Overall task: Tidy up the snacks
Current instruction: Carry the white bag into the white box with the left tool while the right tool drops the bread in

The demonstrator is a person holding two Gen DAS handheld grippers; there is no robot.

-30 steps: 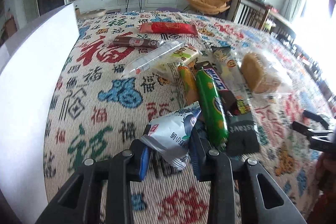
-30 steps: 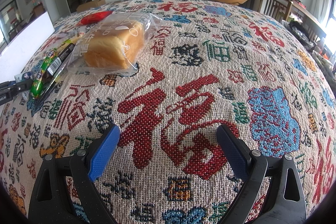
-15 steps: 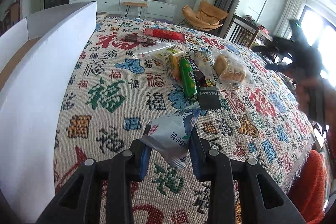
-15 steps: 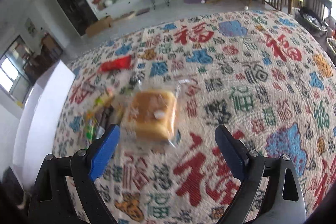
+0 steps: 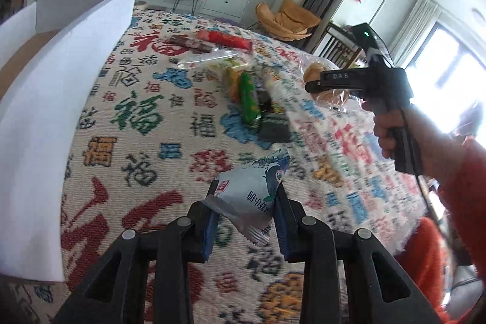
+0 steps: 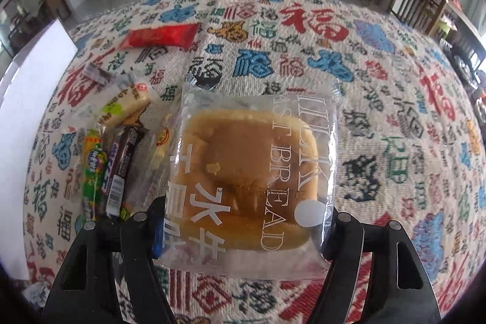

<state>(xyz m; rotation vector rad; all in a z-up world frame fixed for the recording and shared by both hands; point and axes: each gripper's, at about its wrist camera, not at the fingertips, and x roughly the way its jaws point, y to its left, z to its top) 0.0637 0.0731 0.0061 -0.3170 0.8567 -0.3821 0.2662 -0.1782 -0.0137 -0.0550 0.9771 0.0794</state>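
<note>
The left claw (image 5: 244, 216) is clamped on a silver-blue foil snack packet (image 5: 250, 196), which juts toward 12 o'clock above the patterned woven tablecloth (image 5: 145, 141) on the table. The right claw (image 6: 243, 228) stands wide around a clear-wrapped square bread bun (image 6: 246, 184); whether its blue pads touch the wrapper cannot be told, since the bag hides them. A white cardboard box wall (image 5: 51, 99) rises at 9 o'clock. Bare cloth spreads at 3 o'clock of the bun.
</note>
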